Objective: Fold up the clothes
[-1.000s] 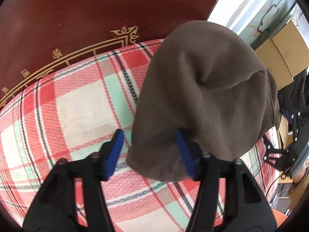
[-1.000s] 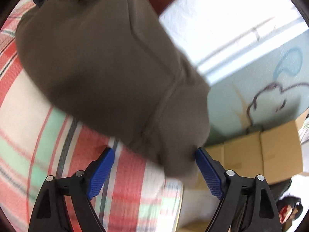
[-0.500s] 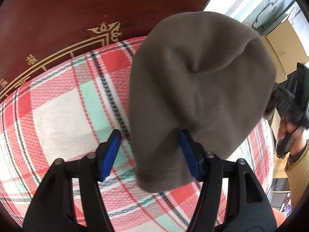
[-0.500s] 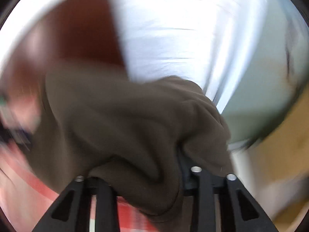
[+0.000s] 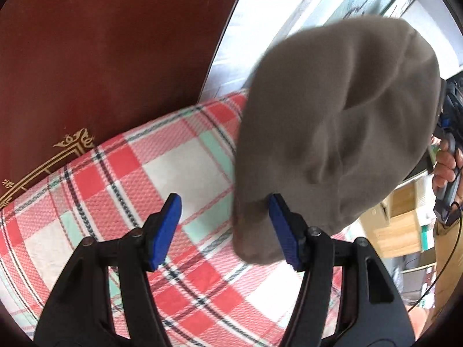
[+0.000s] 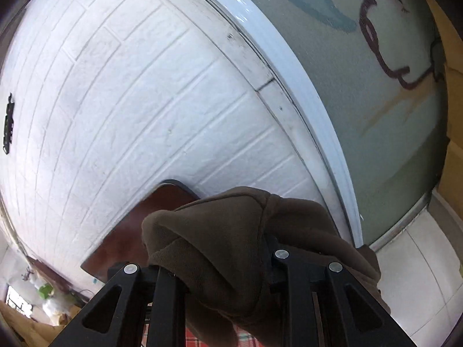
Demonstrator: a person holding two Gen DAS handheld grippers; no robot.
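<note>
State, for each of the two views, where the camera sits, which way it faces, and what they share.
Left wrist: on the left gripper, angled down at the plaid bedcover; its open blue pads and a hand show.
Right wrist: on the right gripper, facing the white brick wall; its jaws are closing on cloth.
Shared: the brown garment and the red-brown headboard.

Garment (image 5: 341, 121) matt fleece; bedcover (image 5: 173, 173) woven; headboard (image 5: 115, 43) glossy wood.
</note>
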